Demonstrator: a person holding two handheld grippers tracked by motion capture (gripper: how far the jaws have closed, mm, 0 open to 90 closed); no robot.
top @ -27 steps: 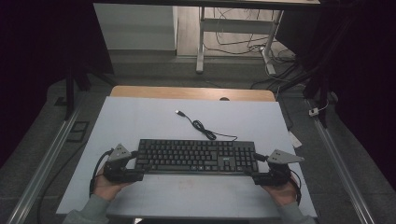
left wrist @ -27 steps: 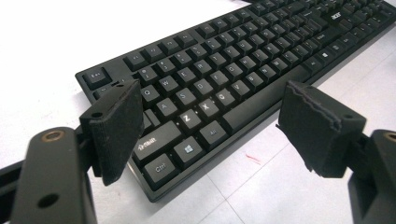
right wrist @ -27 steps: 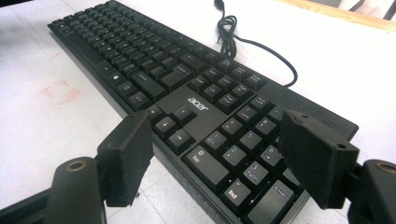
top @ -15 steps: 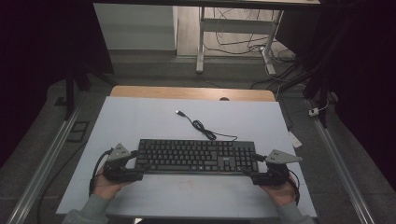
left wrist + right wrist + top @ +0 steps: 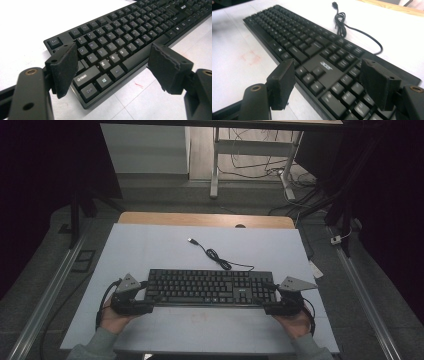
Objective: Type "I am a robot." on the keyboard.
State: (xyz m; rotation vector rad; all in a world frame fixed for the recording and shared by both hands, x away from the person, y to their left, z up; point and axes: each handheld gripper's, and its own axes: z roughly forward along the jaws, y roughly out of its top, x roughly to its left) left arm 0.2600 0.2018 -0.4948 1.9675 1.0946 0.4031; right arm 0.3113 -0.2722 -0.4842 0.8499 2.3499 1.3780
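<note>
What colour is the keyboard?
Black keyboard with pale key legends, clearest in the left gripper view.

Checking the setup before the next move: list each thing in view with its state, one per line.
keyboard: flat on the table, keys up, both ends between gripper jaws.
keyboard cable: unplugged, partly coiled, USB plug lying loose behind the keyboard.
left gripper: open, jaws straddling the keyboard's left end, not pressing.
right gripper: open, jaws straddling the right end over the number pad.
table: white top, faint red mark near the front.
</note>
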